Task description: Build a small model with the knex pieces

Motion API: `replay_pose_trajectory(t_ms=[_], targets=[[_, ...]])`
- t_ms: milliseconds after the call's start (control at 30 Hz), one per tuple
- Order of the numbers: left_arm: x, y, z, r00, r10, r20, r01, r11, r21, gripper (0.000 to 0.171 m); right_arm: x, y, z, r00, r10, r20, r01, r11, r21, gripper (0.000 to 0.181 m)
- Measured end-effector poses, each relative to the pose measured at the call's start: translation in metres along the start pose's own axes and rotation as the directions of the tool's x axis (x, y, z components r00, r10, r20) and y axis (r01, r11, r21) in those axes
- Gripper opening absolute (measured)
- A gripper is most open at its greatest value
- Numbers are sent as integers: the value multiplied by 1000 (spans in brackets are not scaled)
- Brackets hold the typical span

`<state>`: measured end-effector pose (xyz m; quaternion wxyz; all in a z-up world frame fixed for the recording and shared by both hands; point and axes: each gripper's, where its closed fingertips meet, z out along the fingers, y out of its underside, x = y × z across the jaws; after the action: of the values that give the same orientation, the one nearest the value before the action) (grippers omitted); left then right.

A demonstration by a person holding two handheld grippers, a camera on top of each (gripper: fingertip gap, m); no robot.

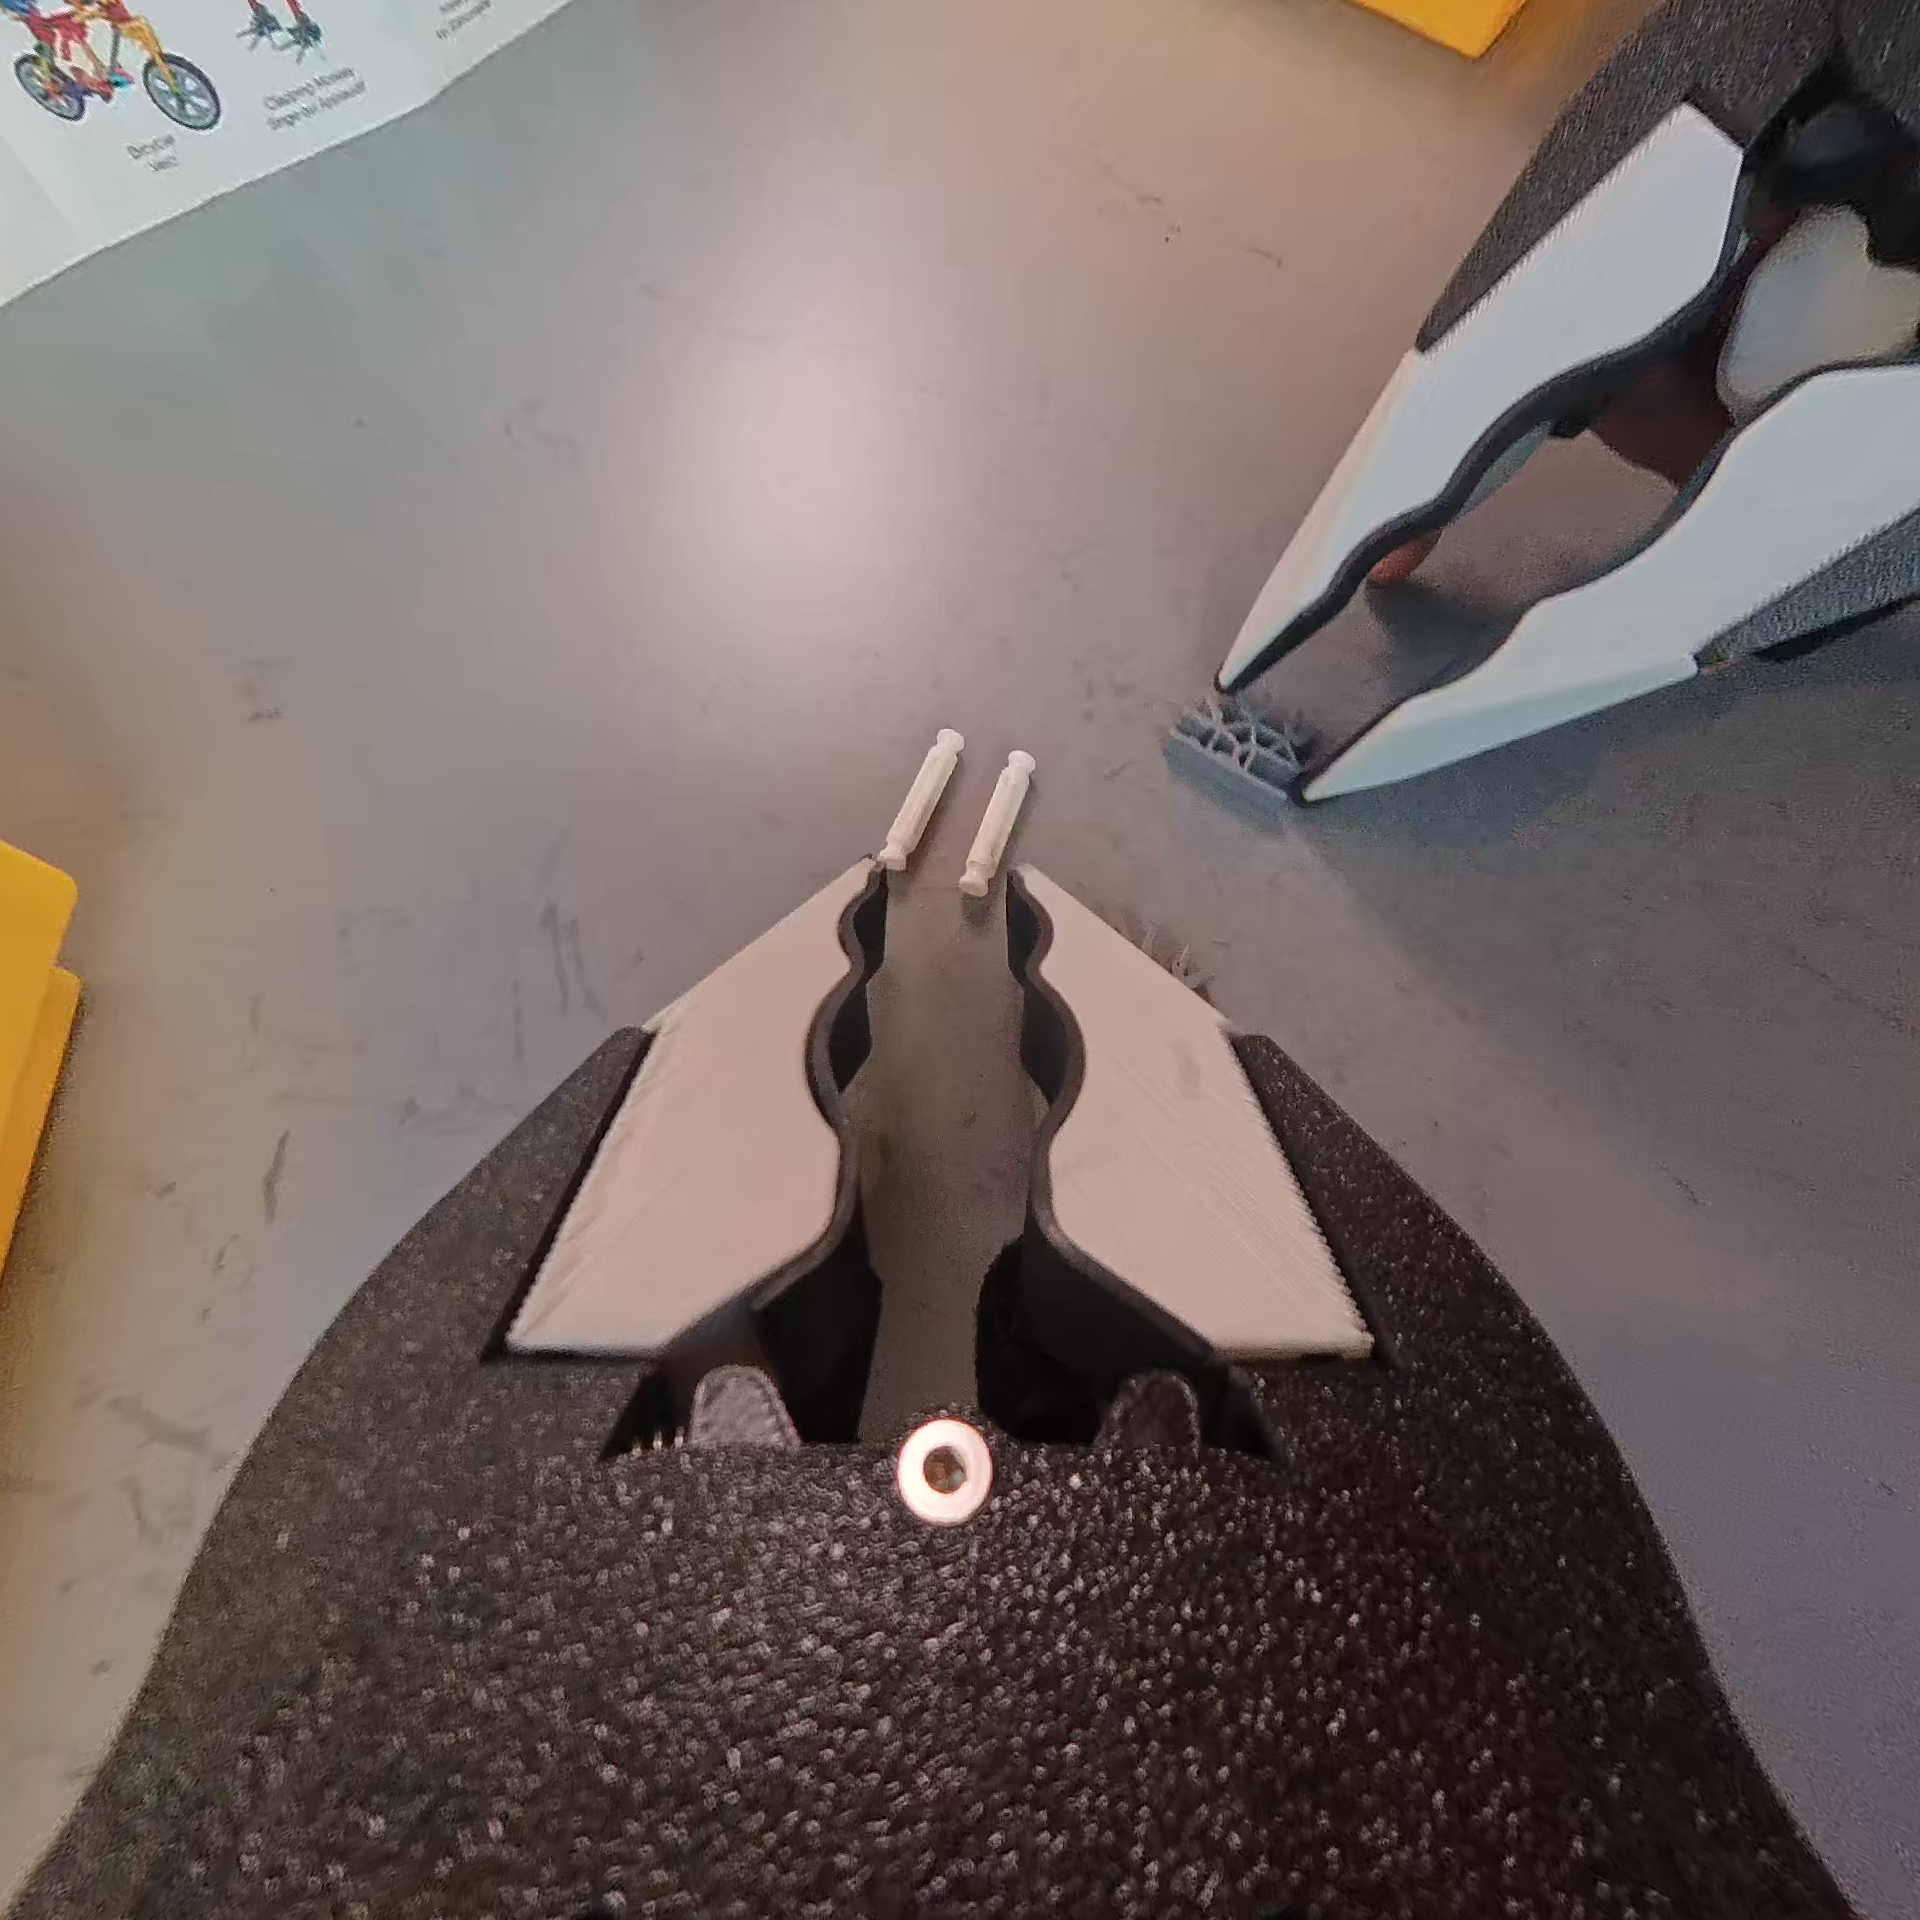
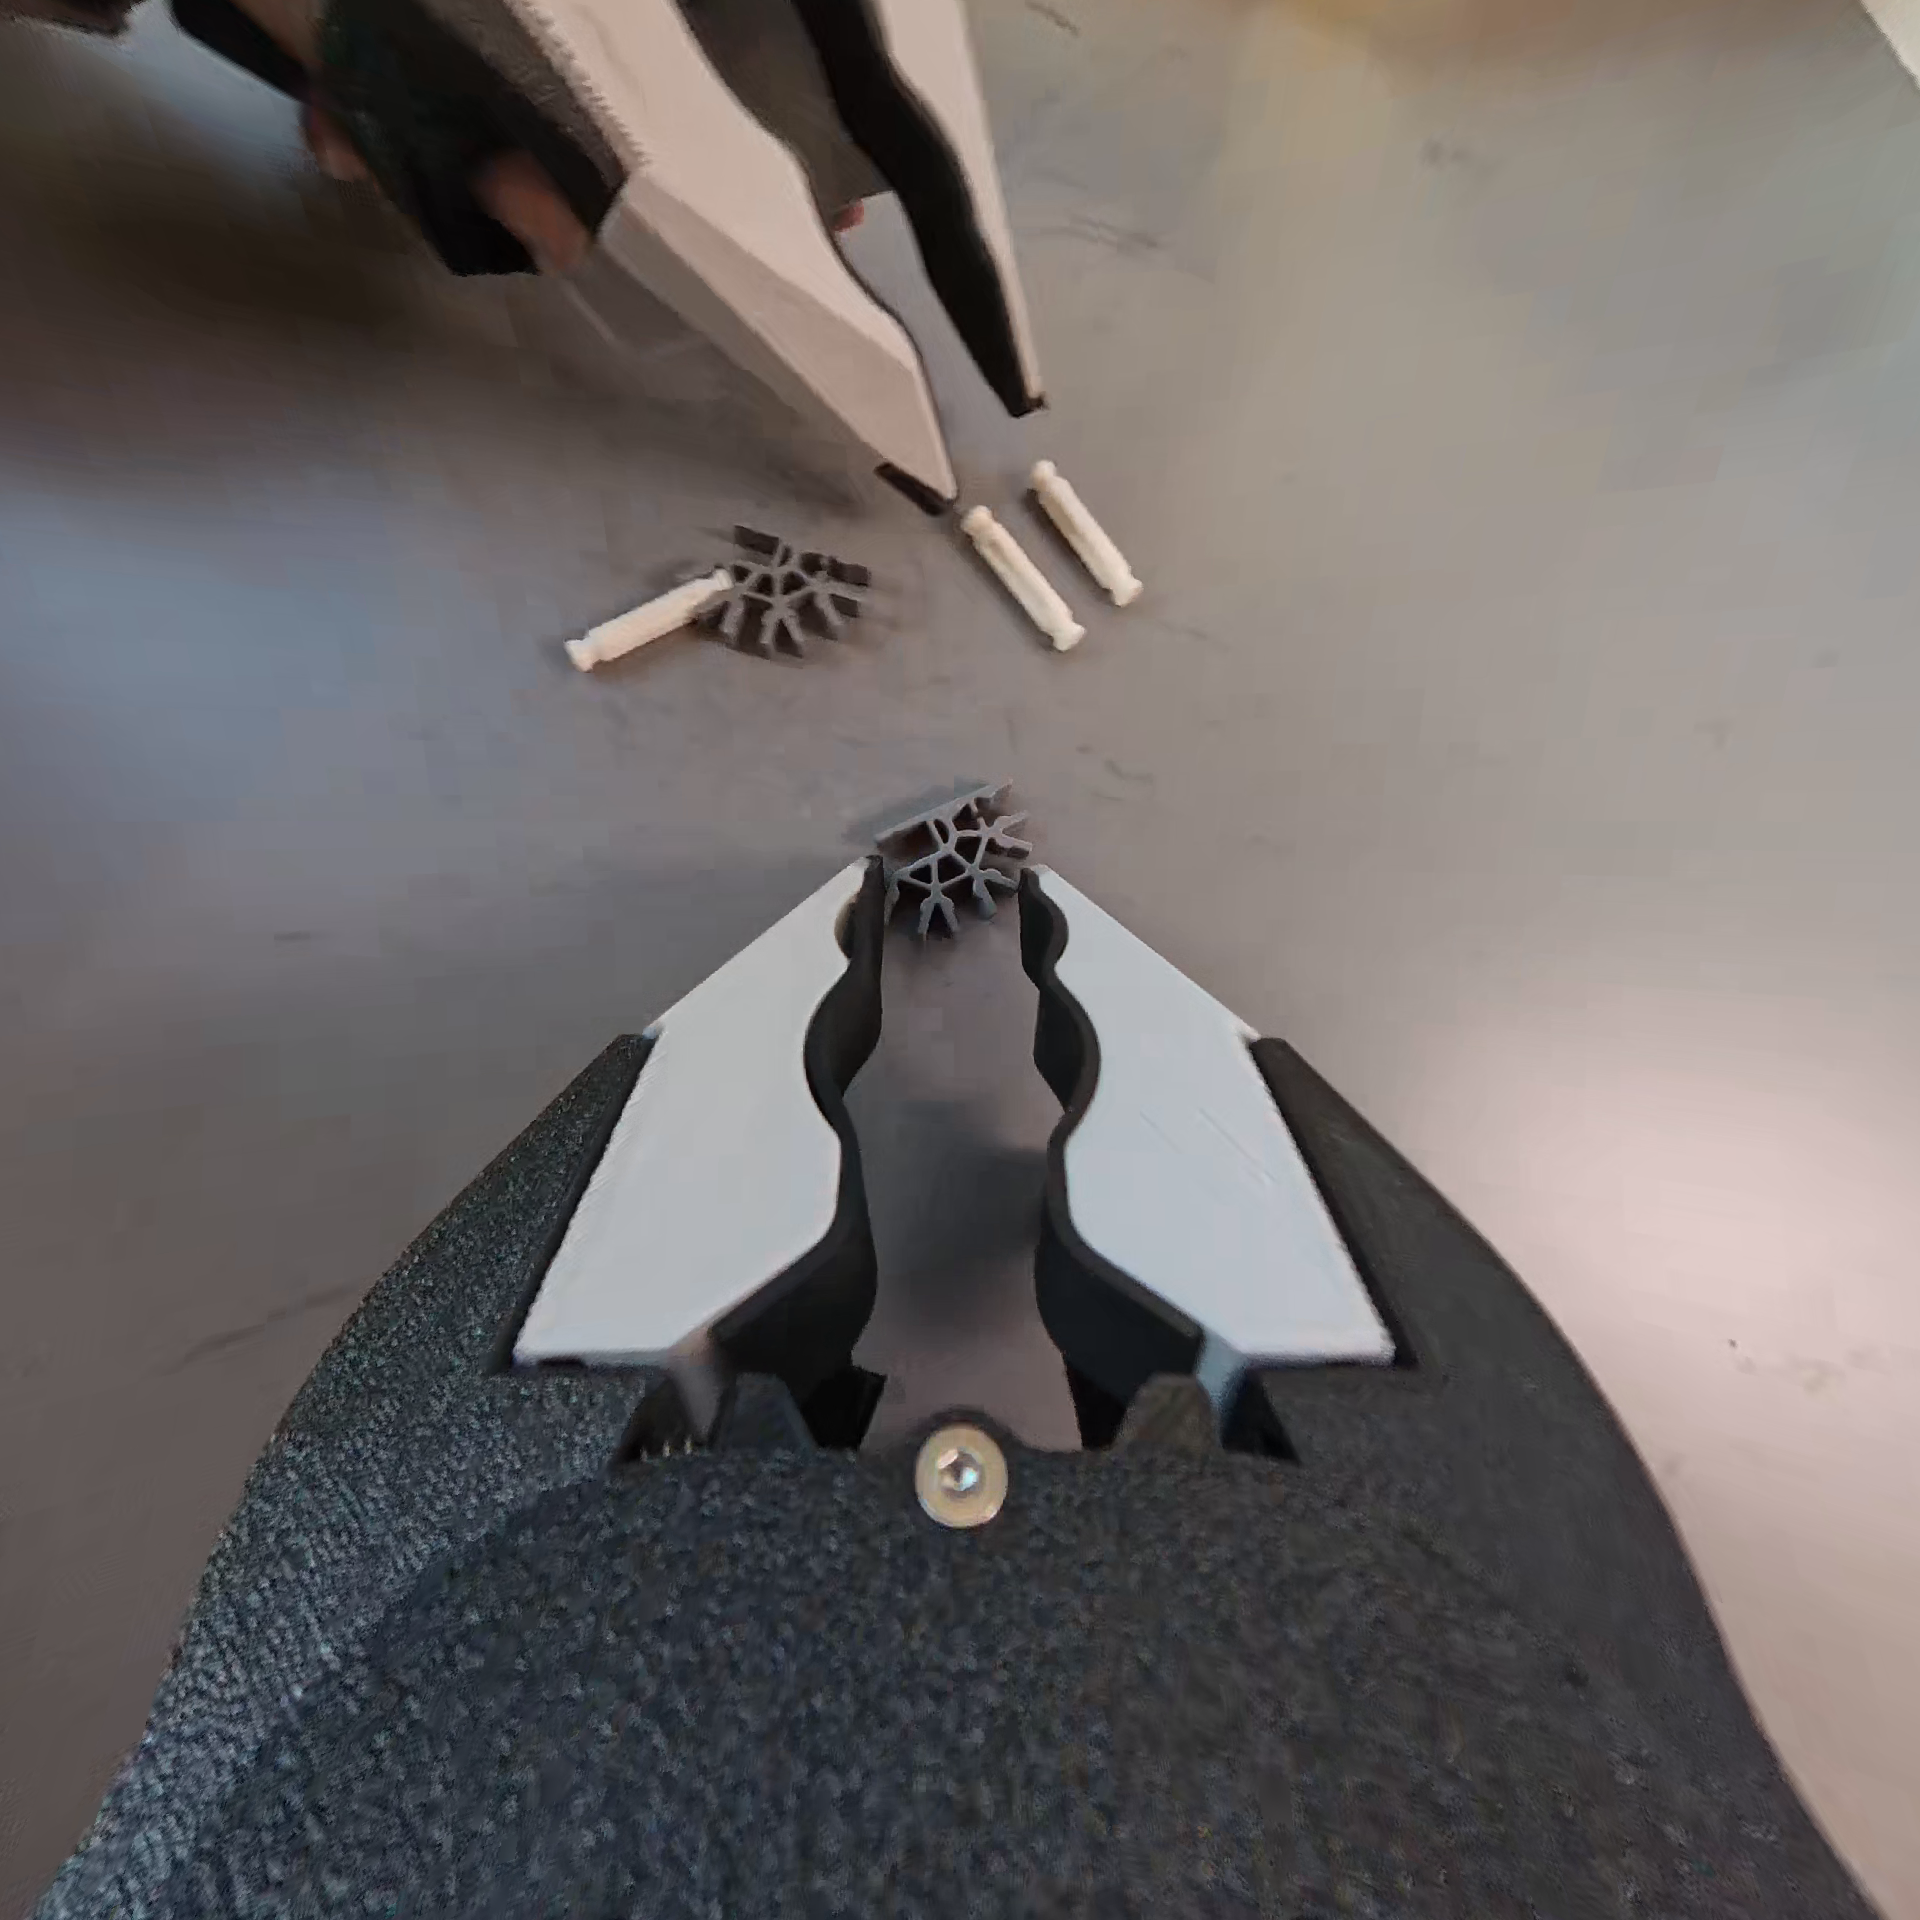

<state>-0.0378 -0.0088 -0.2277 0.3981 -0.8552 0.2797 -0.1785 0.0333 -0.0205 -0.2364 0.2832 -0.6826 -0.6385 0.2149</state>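
Two grippers down low over a grey table (image 1: 1039,364), small building-toy bits scattered between them.

Left gripper (image 1: 940,868) spread narrow, holding nothing, tips right at two white rods (image 1: 922,798) lying side by side. Right gripper (image 2: 948,878) also apart, straddling a grey snowflake connector (image 2: 951,868) without clamping it. Second grey connector (image 2: 784,606) farther off with a white rod (image 2: 639,627) plugged in. Yellow bin (image 1: 31,1039) and printed instruction sheet (image 1: 208,94) off toward the table's edges.
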Motion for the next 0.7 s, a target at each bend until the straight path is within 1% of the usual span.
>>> replay_pose_trajectory(t_ms=[67,133,167,200,233,367,467,533,600,667,700], targets=[[4,4,6,999,35,-8,-35,999,-32,20,8,3,-1,998,44,-33,-44,999,-8,24],[5,4,11,998,68,5,-67,997,-49,18,6,3,-2,999,46,-30,-46,999,-12,24],[6,4,12,997,79,6,-79,996,-53,15,1,3,-2,999,36,-6,-36,999,-15,25],[8,3,13,996,86,-1,-86,995,-55,11,-8,3,-2,999,32,40,-31,999,-16,33],[10,3,13,996,90,-6,-90,994,-56,7,-15,2,-3,997,30,76,-29,999,-12,35],[11,2,12,995,100,-9,-100,994,-52,6,-16,-3,-9,992,40,116,-43,999,24,38],[23,-13,2,994,77,-76,-74,997,38,6,-13,-12,-21,983,59,175,-78,991,107,38],[38,-24,-6,988,78,-134,-65,993,97,6,-7,-17,-29,986,24,166,-53,985,167,37],[54,-31,-11,980,114,-163,-89,984,151,6,-7,-25,-36,984,2,180,-44,972,231,30],[65,-36,-13,976,152,-155,-123,975,185,6,-4,-32,-39,975,61,215,-120,954,273,21],[69,-38,-14,975,163,-151,-132,972,196,6,-5,-35,-40,966,85,246,-157,945,288,20]])
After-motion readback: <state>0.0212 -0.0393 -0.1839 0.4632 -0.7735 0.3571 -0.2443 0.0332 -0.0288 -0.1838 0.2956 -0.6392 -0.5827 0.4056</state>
